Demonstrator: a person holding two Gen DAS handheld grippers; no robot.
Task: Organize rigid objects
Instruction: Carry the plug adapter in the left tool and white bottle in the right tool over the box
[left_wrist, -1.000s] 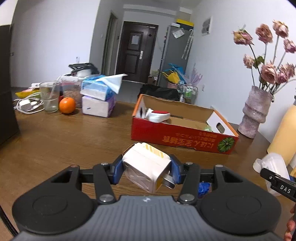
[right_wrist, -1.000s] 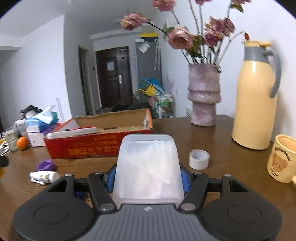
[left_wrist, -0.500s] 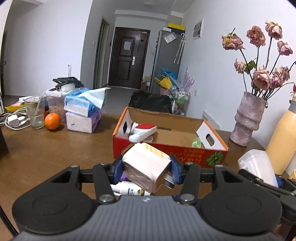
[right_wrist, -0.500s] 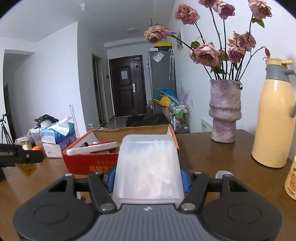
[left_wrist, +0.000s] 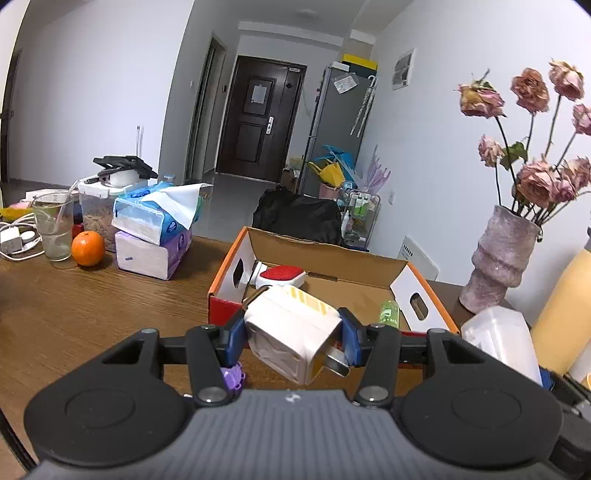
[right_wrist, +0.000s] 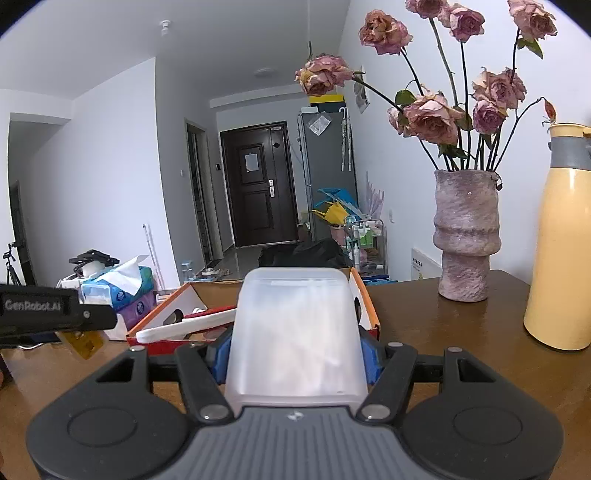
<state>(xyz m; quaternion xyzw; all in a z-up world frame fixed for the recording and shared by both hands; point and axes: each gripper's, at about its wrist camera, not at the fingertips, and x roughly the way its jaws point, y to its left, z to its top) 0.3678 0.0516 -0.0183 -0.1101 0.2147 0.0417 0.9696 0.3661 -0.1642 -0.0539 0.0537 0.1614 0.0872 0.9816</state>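
My left gripper (left_wrist: 291, 341) is shut on a white plug adapter (left_wrist: 291, 332) with yellow stripes and metal prongs, held tilted just in front of the red cardboard box (left_wrist: 332, 280). Inside the box lie a white and red brush (left_wrist: 282, 277) and a green bottle (left_wrist: 389, 312). My right gripper (right_wrist: 295, 354) is shut on a frosted plastic container (right_wrist: 295, 328), raised before the same box (right_wrist: 365, 306); that container (left_wrist: 498, 343) also shows at the right in the left wrist view. The left gripper's side (right_wrist: 55, 314) shows at the left edge of the right wrist view.
Tissue packs (left_wrist: 155, 232), an orange (left_wrist: 87, 248), a glass (left_wrist: 53, 225) and cables sit at the table's far left. A purple object (left_wrist: 232, 376) lies under the left gripper. A vase of dried roses (right_wrist: 465, 232) and a yellow thermos (right_wrist: 561, 258) stand at the right.
Both grippers rose and moved toward the red box with their loads still held. The box now sits closer and its inside shows; the tape roll and mug left the right view.
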